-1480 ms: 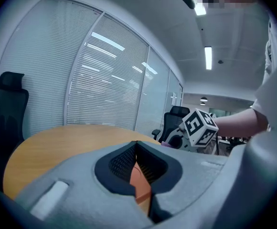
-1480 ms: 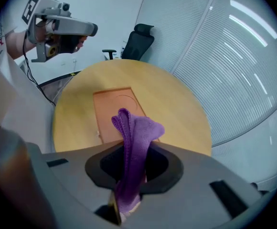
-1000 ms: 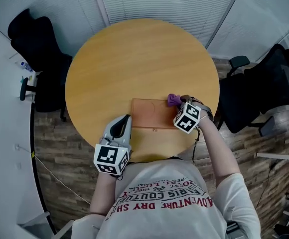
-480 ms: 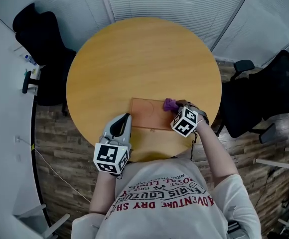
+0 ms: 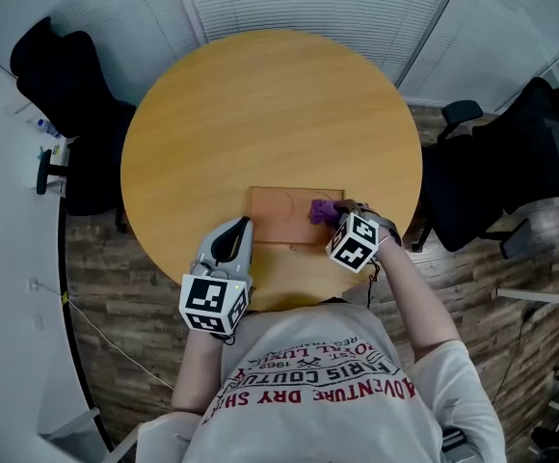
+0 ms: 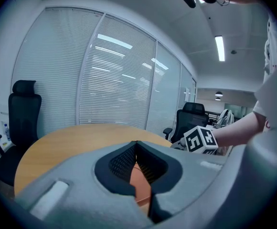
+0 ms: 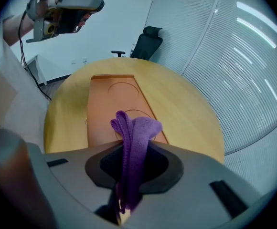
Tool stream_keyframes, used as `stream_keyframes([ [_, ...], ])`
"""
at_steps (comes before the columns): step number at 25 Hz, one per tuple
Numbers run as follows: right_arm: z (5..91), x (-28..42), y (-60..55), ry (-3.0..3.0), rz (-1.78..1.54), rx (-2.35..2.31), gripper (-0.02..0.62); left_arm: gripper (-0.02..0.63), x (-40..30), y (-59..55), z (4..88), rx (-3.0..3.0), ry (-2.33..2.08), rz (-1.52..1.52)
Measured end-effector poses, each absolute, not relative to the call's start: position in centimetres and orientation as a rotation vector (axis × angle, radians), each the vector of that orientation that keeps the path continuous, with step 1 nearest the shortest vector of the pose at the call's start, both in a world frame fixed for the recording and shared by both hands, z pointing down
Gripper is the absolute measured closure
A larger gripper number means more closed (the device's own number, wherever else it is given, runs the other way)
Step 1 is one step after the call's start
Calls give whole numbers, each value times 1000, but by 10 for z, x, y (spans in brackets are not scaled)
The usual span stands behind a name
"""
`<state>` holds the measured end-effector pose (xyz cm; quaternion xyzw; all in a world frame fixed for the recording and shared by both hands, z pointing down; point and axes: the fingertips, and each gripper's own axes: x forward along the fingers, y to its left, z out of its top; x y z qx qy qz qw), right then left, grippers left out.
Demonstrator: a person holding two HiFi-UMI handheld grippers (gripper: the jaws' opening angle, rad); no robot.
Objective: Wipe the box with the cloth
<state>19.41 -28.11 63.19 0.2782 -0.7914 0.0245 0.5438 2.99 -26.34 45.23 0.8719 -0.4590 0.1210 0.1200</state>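
1. My right gripper (image 7: 129, 178) has its jaws clamped on a purple fabric cloth (image 7: 134, 135). A folded bunch sticks out ahead of the jaw tips, and a short tail hangs behind them.
2. The flat orange-brown box (image 7: 111, 104) lies directly ahead of and beneath that gripper on the round wooden table (image 5: 260, 104). In the head view the cloth (image 5: 322, 210) sits on the box (image 5: 278, 216) lid near its right end, just in front of the right gripper (image 5: 338, 220).
3. My left gripper (image 6: 137, 157) has its jaws together with nothing between them. Only a sliver of box shows below them. In the head view the left gripper (image 5: 235, 239) has its tip just beside the box's near left corner. I cannot tell whether they touch.
4. Progress, my judgement: the cloth is held and on the lid, so the wipe is under way. The lid stretching away from the right gripper toward the left is not yet covered. No visible dirt or streaks show what is already clean.
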Motion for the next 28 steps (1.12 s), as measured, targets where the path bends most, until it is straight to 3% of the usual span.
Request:
stream_keyframes([
  [28,652,163,-151,-1837,448,658,515,597,14,-240,474,2688,-1022,374],
])
